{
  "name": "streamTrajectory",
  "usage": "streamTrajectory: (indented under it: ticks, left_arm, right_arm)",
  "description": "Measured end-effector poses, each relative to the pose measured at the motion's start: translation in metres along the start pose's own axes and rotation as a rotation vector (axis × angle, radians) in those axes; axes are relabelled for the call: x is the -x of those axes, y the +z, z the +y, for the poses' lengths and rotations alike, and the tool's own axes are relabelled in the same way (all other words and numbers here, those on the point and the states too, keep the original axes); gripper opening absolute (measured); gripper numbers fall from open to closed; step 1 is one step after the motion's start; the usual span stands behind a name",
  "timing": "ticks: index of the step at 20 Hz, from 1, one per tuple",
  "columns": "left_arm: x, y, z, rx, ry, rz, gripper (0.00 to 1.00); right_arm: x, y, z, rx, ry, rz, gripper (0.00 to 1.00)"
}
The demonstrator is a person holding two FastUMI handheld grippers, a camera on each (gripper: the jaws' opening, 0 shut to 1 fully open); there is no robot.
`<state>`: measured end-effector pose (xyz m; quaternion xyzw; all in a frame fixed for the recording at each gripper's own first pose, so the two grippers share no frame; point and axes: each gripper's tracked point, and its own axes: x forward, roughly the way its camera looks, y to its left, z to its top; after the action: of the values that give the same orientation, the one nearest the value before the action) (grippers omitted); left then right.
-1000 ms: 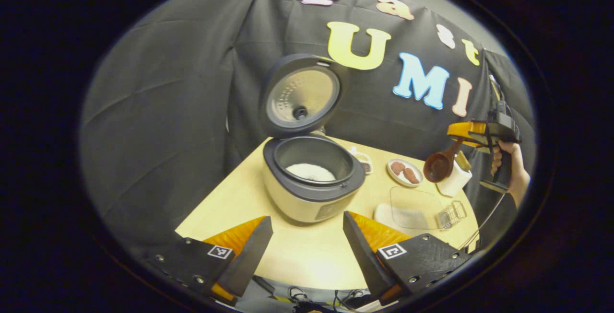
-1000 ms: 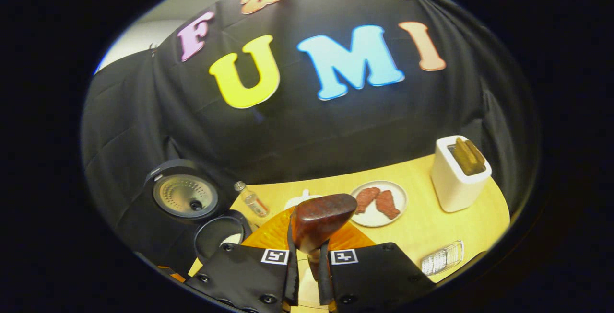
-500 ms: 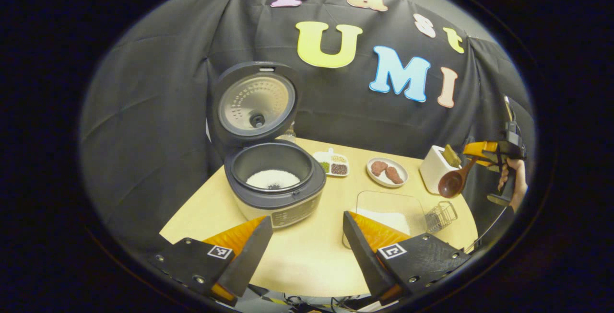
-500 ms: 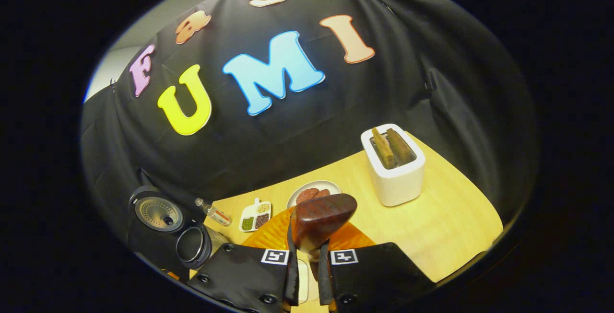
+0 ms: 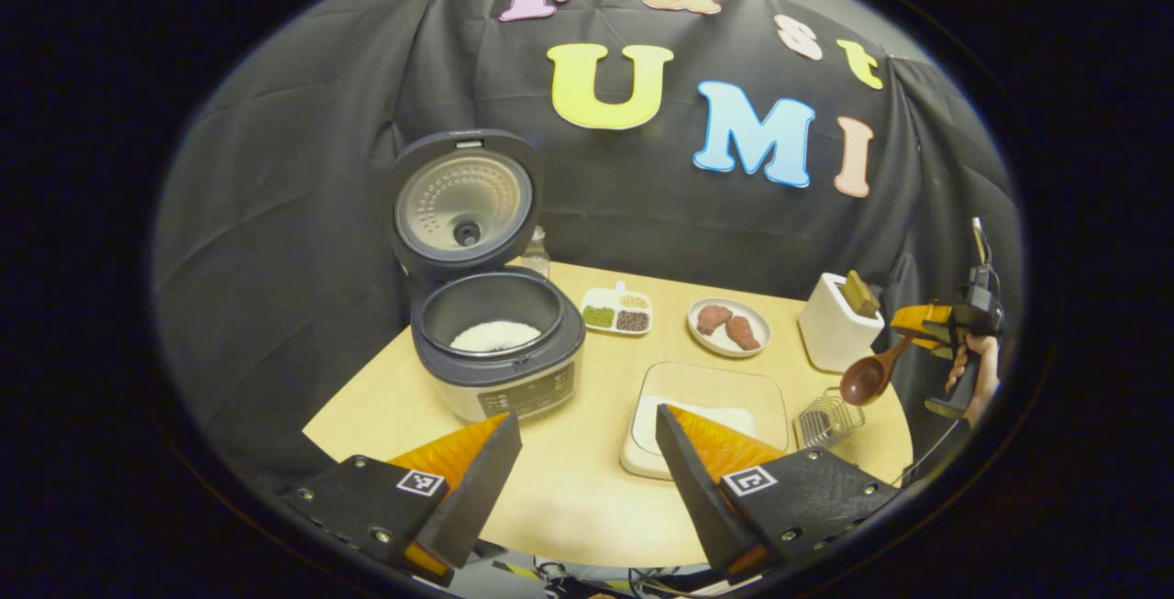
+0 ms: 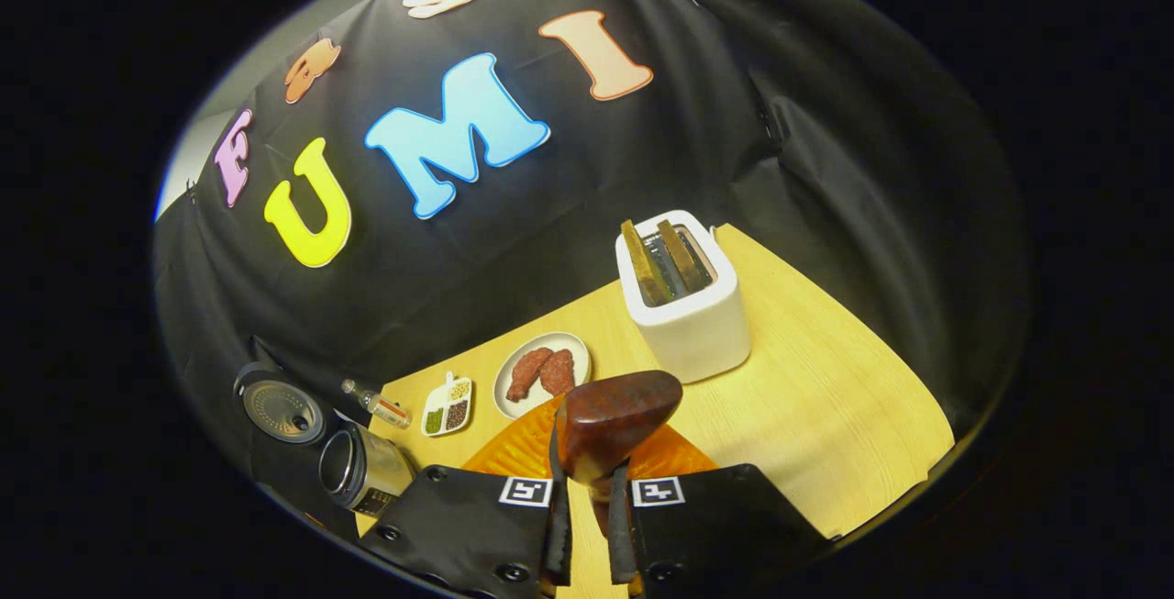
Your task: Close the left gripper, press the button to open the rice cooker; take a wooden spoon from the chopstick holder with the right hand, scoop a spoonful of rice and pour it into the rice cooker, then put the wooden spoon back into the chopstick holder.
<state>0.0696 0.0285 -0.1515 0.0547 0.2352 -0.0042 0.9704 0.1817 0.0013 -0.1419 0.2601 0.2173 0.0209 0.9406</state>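
- Rice cooker stands at the table's left edge, lid up, white rice in the pot; nothing more is needed there
- Left gripper, jaws wide apart and empty, hangs over the near edge; best kept clear
- Right gripper is clamped on the wooden spoon, bowl forward, beyond the right edge near the toaster
- Wire chopstick holder sits at the near right corner; lower the spoon in handle-steady, releasing only once seated
- Since a second ago, both views swung; the spoon dropped lower, toward the holder
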Motion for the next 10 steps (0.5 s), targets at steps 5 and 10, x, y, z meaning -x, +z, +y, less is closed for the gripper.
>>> streamTrajectory:
  ticks: [5, 10]
  left_arm:
    - [0.022, -0.021, -0.023, 0.053, 0.057, 0.008, 0.94]
    - [0.040, -0.042, -0.026, 0.075, 0.113, 0.020, 0.94]
  right_arm:
    - [-0.021, -0.028, -0.017, -0.033, 0.028, 0.091, 0.14]
    - [-0.034, -0.046, -0.021, -0.046, 0.049, 0.149, 0.22]
